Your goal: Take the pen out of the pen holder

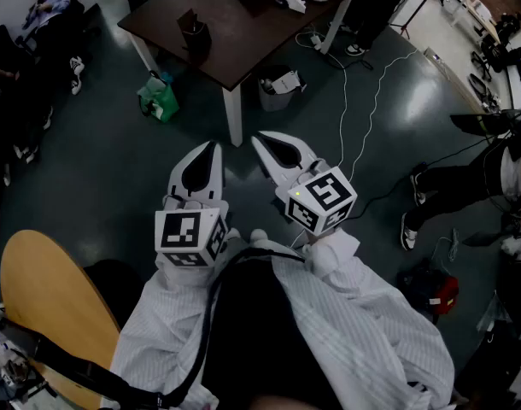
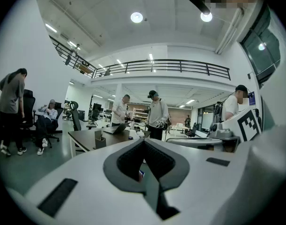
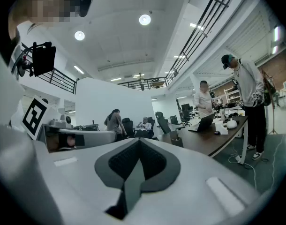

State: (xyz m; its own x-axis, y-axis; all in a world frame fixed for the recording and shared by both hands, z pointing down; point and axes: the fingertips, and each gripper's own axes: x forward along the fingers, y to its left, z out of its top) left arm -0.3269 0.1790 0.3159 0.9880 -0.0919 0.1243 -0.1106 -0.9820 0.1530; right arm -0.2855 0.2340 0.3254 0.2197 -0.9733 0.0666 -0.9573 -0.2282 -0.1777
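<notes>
**Start posture, pen-holder task.** The pen holder point(image 1: 192, 31) stands upright on the dark counter point(image 1: 243, 41), close to its near-left corner; we use it as ref. for all places. Both tools are well apart from it, held roughly level in front of the person's chest. The L hand-held gripper point(image 1: 211, 150) lies below the holder in the head view, almost in line w/ it. The R hand-held gripper point(image 1: 259, 139) lies below and to the holder's right, angled in toward it. L jaws are pressed together w/ nothing between the pads; R jaws are likewise pressed together and empty. In the left gripper view the holder sits left of the jaw line, and in the right gripper view it sits right of it, so neither tool aims straight at it. We judge the L slightly nearer, though the diff. is small. The pen itself is too small and dark to resolve. We assume it stands inside the holder w/ its long axis approx. vertical, so the move would need a forward reach, jaws spread first, then a straight upward draw. Other containers: a bin point(image 1: 273, 101) below-right of the holder, by the counter's leg, w/ something white in it; and a green bag point(image 1: 156, 96) on the floor below-left of the holder, contents not visible.
</notes>
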